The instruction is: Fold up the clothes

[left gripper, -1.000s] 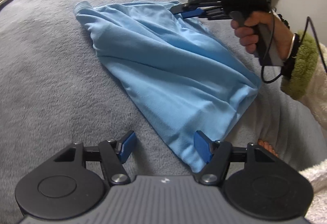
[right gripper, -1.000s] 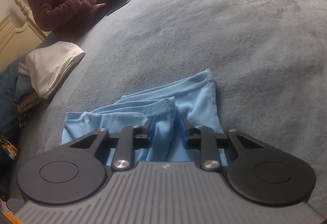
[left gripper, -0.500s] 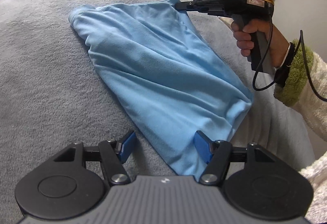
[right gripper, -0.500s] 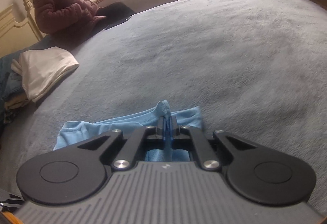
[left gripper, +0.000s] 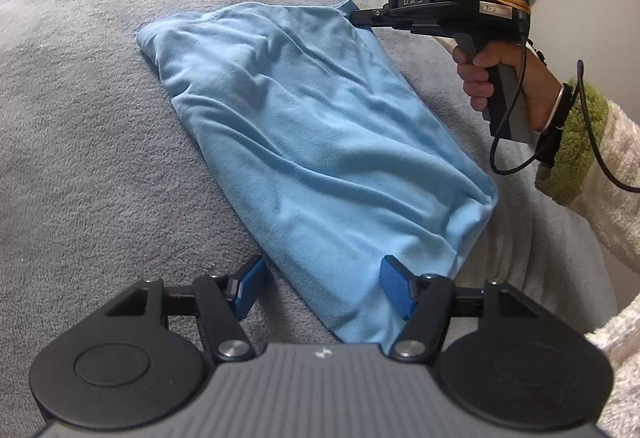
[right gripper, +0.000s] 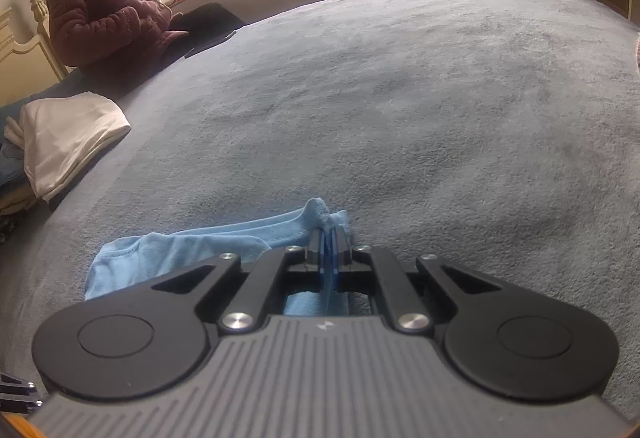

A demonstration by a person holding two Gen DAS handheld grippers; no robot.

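A light blue garment (left gripper: 320, 142) is lying rumpled on the grey blanket (left gripper: 88, 126). The left gripper (left gripper: 320, 288) is hovering over its near corner, jaws spread — cloth between them, unpinched. The right gripper (right gripper: 329, 238) is pinching the far corner, jaws pressed together. Only the right wrist view is showing a seated person (right gripper: 104, 10) and folded white cloth (right gripper: 68, 138).

the only readable text is "das", in pale letters on a small label atop the black body of the right gripper (left gripper: 362, 16), toward two o'clock in the left wrist view.
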